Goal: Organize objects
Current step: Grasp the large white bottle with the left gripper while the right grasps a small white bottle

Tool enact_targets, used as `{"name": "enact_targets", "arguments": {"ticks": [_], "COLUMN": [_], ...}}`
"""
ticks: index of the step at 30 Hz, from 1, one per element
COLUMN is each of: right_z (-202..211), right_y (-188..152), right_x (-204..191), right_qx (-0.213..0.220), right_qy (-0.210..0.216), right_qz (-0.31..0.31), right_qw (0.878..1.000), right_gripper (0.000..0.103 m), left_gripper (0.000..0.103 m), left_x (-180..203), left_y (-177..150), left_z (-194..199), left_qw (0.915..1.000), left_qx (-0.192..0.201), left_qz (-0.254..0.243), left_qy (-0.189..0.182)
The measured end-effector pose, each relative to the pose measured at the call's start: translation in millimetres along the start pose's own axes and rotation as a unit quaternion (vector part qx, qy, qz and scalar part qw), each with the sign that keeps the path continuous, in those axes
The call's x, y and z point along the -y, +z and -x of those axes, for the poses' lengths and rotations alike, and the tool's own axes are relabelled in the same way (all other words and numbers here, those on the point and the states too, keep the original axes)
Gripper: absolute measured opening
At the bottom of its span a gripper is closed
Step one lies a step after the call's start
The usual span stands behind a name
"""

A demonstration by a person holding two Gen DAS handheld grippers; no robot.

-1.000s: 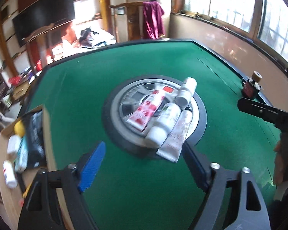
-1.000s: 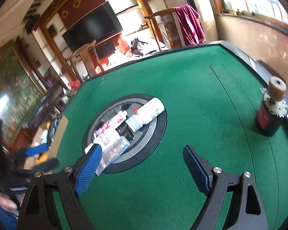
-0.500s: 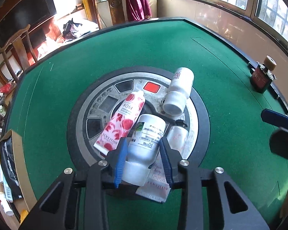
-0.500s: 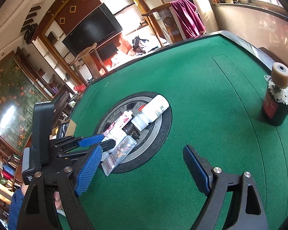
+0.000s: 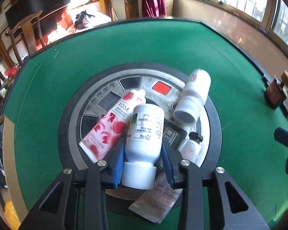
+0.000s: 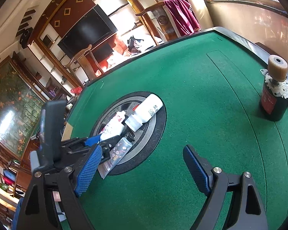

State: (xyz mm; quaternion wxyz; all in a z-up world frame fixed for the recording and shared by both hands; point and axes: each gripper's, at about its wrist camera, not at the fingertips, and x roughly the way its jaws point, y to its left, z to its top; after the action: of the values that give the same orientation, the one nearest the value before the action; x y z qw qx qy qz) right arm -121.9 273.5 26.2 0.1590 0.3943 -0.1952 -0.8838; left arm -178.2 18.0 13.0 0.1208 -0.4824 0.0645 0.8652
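Observation:
A pile of toiletries lies on the round grey console in the middle of the green table. My left gripper is shut on a white bottle with a green-marked label, its blue pads pressing on both sides near the cap. A pink rose tube leans against the bottle's left side. A cherry-blossom tube lies under it, and a second white bottle lies to the right. My right gripper hovers open over bare felt, right of the left gripper and the held bottle.
A dark bottle with a tan cap stands near the table's right edge. A cardboard box with packets sits off the left edge. Wooden chairs stand beyond the far rim. Green felt stretches between console and dark bottle.
My left gripper came forward and down onto the pile, and its jaws went from wide open to shut on the white bottle. My right gripper has stayed almost still and open.

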Motion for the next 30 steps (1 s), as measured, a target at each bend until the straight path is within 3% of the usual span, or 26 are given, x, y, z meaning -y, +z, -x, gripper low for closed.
{"name": "enact_targets", "arguments": {"ticks": [7, 9, 13, 18, 23, 30], "right_z": [-0.7, -1.7, -10.6, -35.7, -69.0, -114.0], "right_y": [2.3, 3.0, 4.8, 17.6, 42.0, 66.3], "right_x": [4.9, 9.0, 15.8, 16.6, -3.1, -24.5], "right_qx": [0.003, 0.002, -0.004, -0.033, -0.048, -0.078], "right_qy": [-0.013, -0.015, -0.022, 0.002, -0.034, -0.135], "right_qz": [0.0, -0.007, -0.02, -0.078, -0.099, -0.07], "right_qw": [1.0, 1.0, 1.0, 0.996, 0.993, 0.985], "right_gripper": [0.09, 0.09, 0.09, 0.082, 0.082, 0.078], "left_gripper": [0.034, 0.034, 0.034, 0.034, 0.034, 0.034], "left_x": [-24.1, -30.1, -43.0, -57.5, -58.1, -63.1], "left_y": [-28.1, -44.4, -85.5, -102.0, -105.3, -104.8], "left_z": [15.9, 28.2, 50.8, 59.4, 59.7, 59.2], "left_qw": [0.9979, 0.9976, 0.9978, 0.9968, 0.9975, 0.9968], "left_qx": [0.003, 0.004, 0.007, 0.024, 0.031, 0.027], "left_qz": [0.064, 0.067, 0.065, 0.074, 0.063, 0.074], "left_qy": [-0.012, -0.017, 0.014, 0.015, 0.009, -0.008]}}
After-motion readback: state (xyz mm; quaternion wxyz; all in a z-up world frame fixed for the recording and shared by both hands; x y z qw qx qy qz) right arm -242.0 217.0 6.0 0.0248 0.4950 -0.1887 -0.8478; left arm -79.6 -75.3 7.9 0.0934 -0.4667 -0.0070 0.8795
